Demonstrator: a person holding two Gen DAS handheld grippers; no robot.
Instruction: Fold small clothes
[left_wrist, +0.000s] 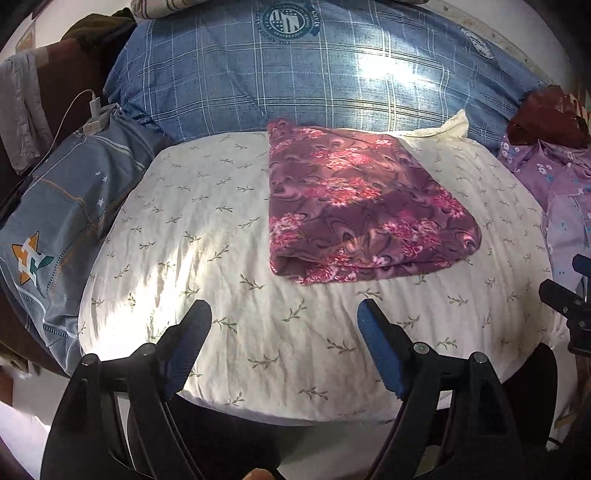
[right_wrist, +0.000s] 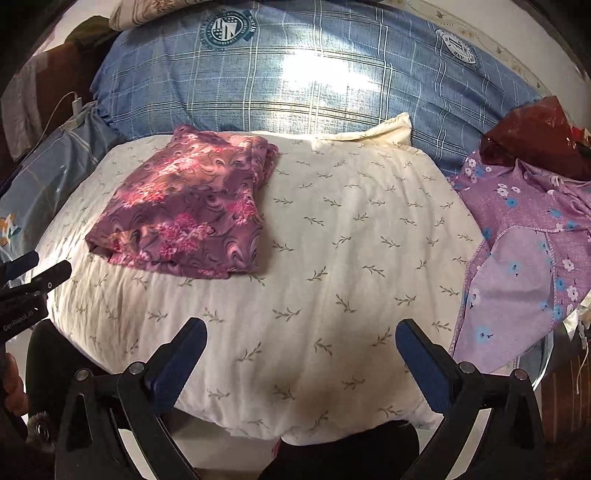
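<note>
A folded purple garment with pink flowers (left_wrist: 362, 206) lies on the white leaf-print pillow (left_wrist: 207, 229), toward its far side; it shows at the left in the right wrist view (right_wrist: 184, 210). My left gripper (left_wrist: 284, 314) is open and empty, hovering over the pillow's near edge, short of the garment. My right gripper (right_wrist: 301, 332) is open and empty over the pillow's (right_wrist: 351, 240) near middle. A loose lilac garment with blue and white flowers (right_wrist: 524, 251) lies unfolded at the right, also visible in the left wrist view (left_wrist: 554, 192).
A large blue plaid pillow (left_wrist: 295, 74) lies behind. A grey-blue pillow with an orange star (left_wrist: 66, 214) sits left, with a white charger and cable (left_wrist: 98, 114) on it. A dark red bag (right_wrist: 532, 136) sits far right. Each gripper shows at the other view's edge.
</note>
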